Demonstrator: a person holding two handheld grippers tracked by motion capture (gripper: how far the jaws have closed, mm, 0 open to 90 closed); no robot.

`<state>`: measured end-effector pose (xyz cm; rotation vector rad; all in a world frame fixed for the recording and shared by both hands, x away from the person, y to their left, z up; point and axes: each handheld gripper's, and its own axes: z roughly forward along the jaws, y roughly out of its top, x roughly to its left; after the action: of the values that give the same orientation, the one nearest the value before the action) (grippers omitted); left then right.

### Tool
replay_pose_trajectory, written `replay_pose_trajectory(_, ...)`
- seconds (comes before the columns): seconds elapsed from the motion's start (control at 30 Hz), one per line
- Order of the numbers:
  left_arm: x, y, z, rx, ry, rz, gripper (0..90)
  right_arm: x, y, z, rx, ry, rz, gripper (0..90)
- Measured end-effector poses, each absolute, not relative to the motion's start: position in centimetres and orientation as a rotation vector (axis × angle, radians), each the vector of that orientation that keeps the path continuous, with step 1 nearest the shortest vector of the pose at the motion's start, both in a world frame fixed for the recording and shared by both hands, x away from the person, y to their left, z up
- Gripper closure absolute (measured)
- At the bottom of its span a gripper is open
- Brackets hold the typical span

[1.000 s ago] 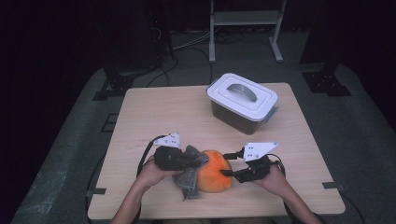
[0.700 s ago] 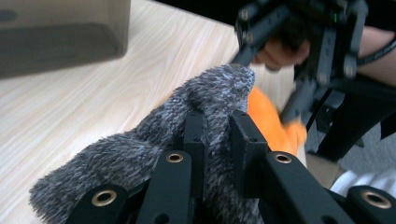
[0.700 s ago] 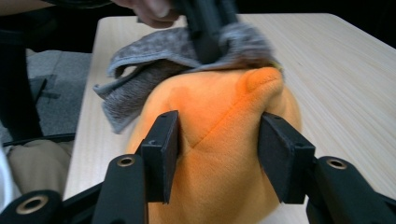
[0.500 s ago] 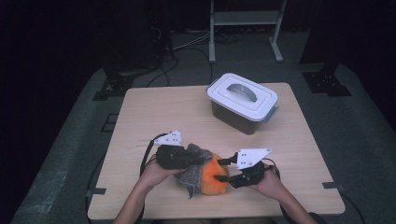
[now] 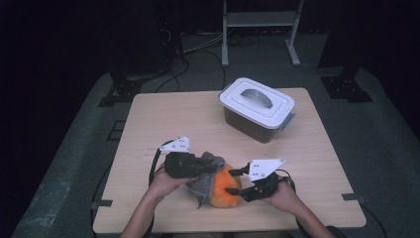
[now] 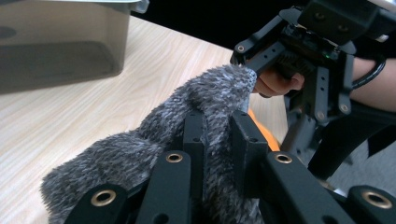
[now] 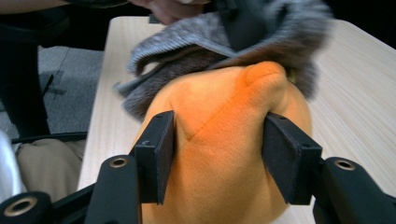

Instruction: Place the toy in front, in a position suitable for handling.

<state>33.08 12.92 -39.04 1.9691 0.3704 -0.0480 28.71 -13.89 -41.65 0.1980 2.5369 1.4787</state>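
Two grippers meet at the table's (image 5: pixel 148 124) near edge | left gripper (image 6: pixel 219 135) pinches grey furry cloth (image 6: pixel 154 135), seen close in its own view | right gripper (image 7: pixel 217 158) clamps orange plush (image 7: pixel 224 140), jaws just widening | lidded bin (image 5: pixel 257 109) stands well behind | cloth hides plush's far side

Place: recording lab or test studio, not a home.
Surround: dark, black backdrop on all sides.
Floor: grey mat (image 5: pixel 74 163) under the light wooden table (image 5: pixel 198 114).
12 o'clock: legs of a white metal rack (image 5: pixel 260 29); loose cables (image 5: pixel 198 49) on the floor.
10 and 2 o'clock: black stand bases (image 5: pixel 121 91).
Rig: person works with instrumented handheld grippers.
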Motion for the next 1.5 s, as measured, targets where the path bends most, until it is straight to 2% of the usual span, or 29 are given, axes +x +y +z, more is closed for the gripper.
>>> replay_pose_trajectory(0.1,33.1,12.9,-39.4,1.966,0.377,-0.075,77.9,28.7,-13.8,-41.6,0.211,2.536,1.464,45.7)
replay_pose_trajectory(0.2,33.0,13.0,-39.1,1.983,0.357,-0.074,77.9,29.3,-14.2,-41.5,0.33,2.513,1.473,50.7)
replay_pose_trajectory(0.37,32.4,12.4,-38.6,2.04,0.303,-0.068,77.8,30.2,-14.7,-41.6,0.453,2.495,1.496,51.5)
replay_pose_trajectory(0.57,33.2,13.1,-39.8,2.064,0.373,-0.008,78.0,30.2,-15.1,-41.3,0.44,2.479,1.498,45.9)
replay_pose_trajectory(0.6,33.6,13.7,-40.1,2.053,0.405,-0.003,78.0,30.3,-15.5,-41.1,0.427,2.505,1.514,42.6)
replay_pose_trajectory(0.73,33.8,14.2,-40.5,2.062,0.436,0.003,78.0,30.3,-15.4,-41.5,0.388,2.53,1.514,41.2)
replay_pose_trajectory(0.8,33.7,14.0,-40.3,2.063,0.437,0.008,78.0,30.3,-15.3,-41.5,0.387,2.531,1.513,43.0)
replay_pose_trajectory(0.9,33.3,13.5,-39.4,2.048,0.403,0.005,78.0,30.1,-14.5,-41.4,0.417,2.496,1.509,54.0)
replay_pose_trajectory(1.03,32.3,12.5,-38.3,2.056,0.331,0.013,77.9,30.1,-14.0,-41.3,0.443,2.47,1.52,54.7)
replay_pose_trajectory(1.13,32.6,12.6,-38.8,2.074,0.349,0.015,78.1,30.2,-14.1,-41.3,0.448,2.472,1.507,52.4)
replay_pose_trajectory(1.17,33.0,13.1,-39.3,2.078,0.371,0.018,78.3,30.3,-14.5,-41.1,0.43,2.486,1.511,47.5)
replay_pose_trajectory(1.33,33.4,14.0,-39.5,2.076,0.409,0.034,78.2,30.2,-15.5,-40.9,0.356,2.53,1.531,41.3)
replay_pose_trajectory(1.47,33.5,14.1,-39.7,2.068,0.42,0.019,78.3,30.1,-15.1,-41.3,0.334,2.552,1.509,40.8)
replay_pose_trajectory(1.5,33.5,14.0,-39.6,2.07,0.417,0.023,78.2,30.1,-15.0,-41.3,0.328,2.551,1.496,43.7)
